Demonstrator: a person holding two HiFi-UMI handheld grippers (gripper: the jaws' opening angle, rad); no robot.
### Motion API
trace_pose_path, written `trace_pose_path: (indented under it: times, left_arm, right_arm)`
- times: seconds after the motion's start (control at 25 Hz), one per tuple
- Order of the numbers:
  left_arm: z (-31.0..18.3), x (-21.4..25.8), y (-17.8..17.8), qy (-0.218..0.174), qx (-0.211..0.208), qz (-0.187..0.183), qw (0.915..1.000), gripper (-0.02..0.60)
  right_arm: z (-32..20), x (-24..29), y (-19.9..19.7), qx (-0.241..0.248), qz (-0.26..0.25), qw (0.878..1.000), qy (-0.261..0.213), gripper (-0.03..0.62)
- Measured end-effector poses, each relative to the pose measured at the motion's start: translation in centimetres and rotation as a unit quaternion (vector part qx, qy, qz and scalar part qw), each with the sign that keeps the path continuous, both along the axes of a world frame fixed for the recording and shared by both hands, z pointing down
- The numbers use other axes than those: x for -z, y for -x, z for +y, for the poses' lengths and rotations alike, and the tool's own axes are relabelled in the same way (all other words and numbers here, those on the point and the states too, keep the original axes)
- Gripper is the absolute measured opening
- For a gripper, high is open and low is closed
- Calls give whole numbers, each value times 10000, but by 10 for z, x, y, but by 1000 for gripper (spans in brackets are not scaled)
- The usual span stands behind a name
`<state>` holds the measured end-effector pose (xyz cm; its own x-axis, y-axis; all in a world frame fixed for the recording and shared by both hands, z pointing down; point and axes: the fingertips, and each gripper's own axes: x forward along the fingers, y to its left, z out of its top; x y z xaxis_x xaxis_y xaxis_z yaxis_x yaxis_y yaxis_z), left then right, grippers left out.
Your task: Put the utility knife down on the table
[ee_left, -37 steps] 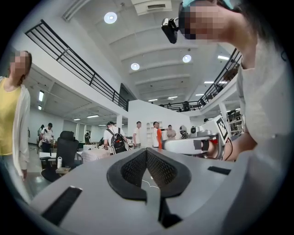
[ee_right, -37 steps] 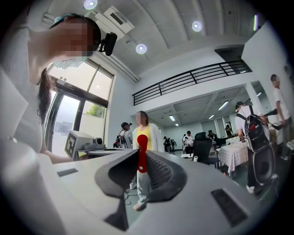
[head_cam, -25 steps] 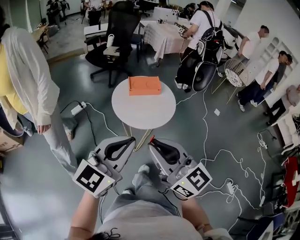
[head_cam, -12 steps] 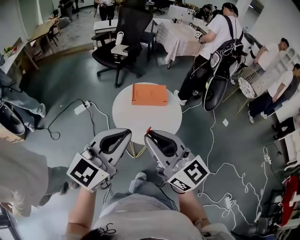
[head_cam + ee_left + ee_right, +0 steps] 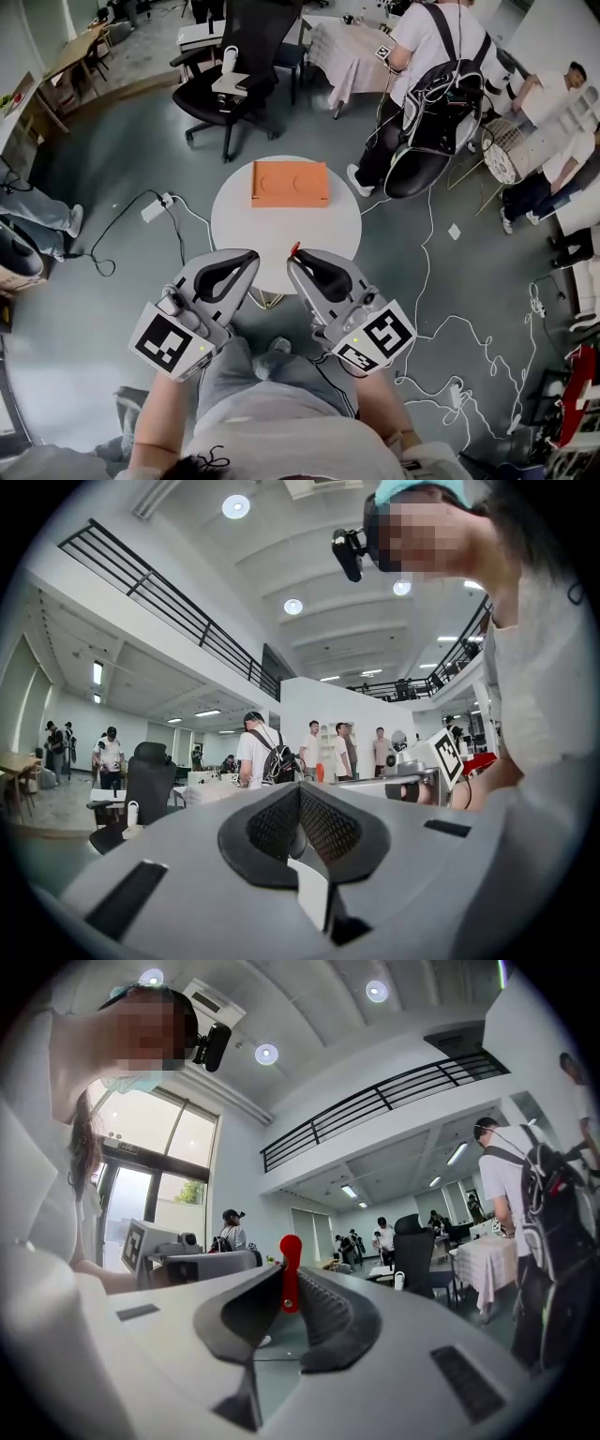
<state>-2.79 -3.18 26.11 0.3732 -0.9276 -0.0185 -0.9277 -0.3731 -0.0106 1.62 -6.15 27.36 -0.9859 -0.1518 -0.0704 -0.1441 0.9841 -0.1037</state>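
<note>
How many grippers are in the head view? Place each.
2. The left gripper, shut, hangs before the round table; the right gripper beside it clamps the utility knife.

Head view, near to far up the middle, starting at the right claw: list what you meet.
The right claw, shut on the red utility knife → round white table → orange tray → black office chair.

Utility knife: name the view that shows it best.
Right gripper view: the red utility knife sits clamped in the right claw, close and centred. Head view shows only its red tip; left gripper view gives no clear sight of it.
</note>
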Motion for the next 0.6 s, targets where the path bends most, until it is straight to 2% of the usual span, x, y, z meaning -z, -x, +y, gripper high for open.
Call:
trace_pose_path:
  times: [0.2, 0.6]
  left_arm:
    - [-16, -7, 17, 82, -247, 67, 9996, 9]
    - [-51, -13, 62, 197, -1182, -56, 9928, 9]
  right_arm:
    - [-16, -15, 14, -346, 185, 9991, 134, 58]
    - [-47, -36, 60, -1290, 481, 9900, 309, 58]
